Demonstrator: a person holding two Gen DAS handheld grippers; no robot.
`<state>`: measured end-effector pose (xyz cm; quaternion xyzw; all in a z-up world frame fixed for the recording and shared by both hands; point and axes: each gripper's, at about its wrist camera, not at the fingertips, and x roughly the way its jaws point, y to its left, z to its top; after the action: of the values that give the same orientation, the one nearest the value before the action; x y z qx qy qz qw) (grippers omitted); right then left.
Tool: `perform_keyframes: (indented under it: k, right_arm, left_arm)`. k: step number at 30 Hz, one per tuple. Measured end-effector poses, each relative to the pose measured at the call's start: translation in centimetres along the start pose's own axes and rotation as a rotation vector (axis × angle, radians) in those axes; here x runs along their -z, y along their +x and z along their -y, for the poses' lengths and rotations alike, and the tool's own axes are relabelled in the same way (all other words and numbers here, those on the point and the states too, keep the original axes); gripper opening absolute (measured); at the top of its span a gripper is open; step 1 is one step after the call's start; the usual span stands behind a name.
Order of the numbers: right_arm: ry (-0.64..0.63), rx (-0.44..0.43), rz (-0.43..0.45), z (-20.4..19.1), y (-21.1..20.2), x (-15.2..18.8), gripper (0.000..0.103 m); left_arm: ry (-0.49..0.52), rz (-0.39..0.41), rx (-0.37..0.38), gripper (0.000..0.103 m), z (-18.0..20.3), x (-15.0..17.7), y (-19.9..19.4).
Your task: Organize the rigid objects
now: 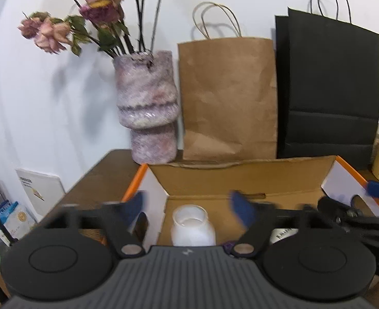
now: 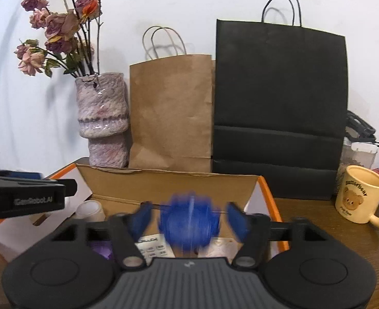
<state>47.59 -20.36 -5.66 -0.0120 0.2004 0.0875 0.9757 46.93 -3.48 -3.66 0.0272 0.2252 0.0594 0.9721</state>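
The blue ball (image 2: 188, 222) is being seen between the 2 blue pads of the right gripper (image 2: 188, 217), over the open cardboard box (image 2: 169, 185) — it is heavily blurred, so motion is being suggested, and a narrow gap is showing on each side between ball and pad. The jaws are standing apart, wider than the ball, so no clamp is being applied; whether the ball is dropping free or merely smeared by camera motion cannot be told. Roughly round as it is, no long axis is being offered, and the relation that matters is vertical: the ball is lying directly ahead of the right jaws and above the box interior, where a printed label and something purple are being glimpsed. The left gripper (image 1: 189, 208) is also being held with its jaws apart and empty, aimed at a white jar (image 1: 192, 225) standing upright inside the box near its left wall, centred between the pads but lower and slightly beyond them. By judgement, the right side is the nearer one to the ball — the left is better placed for the jar. On the worktop (image 2: 318, 221) beside the box, a cream bear mug (image 2: 362, 199) is standing well clear.
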Motion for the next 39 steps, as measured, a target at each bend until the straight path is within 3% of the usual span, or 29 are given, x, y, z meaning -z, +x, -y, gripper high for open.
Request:
perform_keyframes:
  k: [1, 4, 21, 39]
  right_arm:
    - [0.001, 0.008, 0.010, 0.0, -0.1, 0.0, 0.093]
    - [0.006, 0.030, 0.039, 0.2, -0.4, 0.0, 0.103]
    - [-0.002, 0.049, 0.053, 0.3, -0.9, -0.1, 0.103]
    - [-0.001, 0.039, 0.103, 0.6, -6.0, 0.3, 0.103]
  left_arm:
    - [0.001, 0.009, -0.012, 0.099, 0.0, 0.0, -0.1]
    - [-0.010, 0.022, -0.010, 0.103, -0.2, -0.2, -0.4]
    - [-0.009, 0.011, 0.012, 0.103, -0.1, -0.2, -0.7]
    - [-0.021, 0.063, 0.055, 0.103, -1.4, 0.2, -5.7]
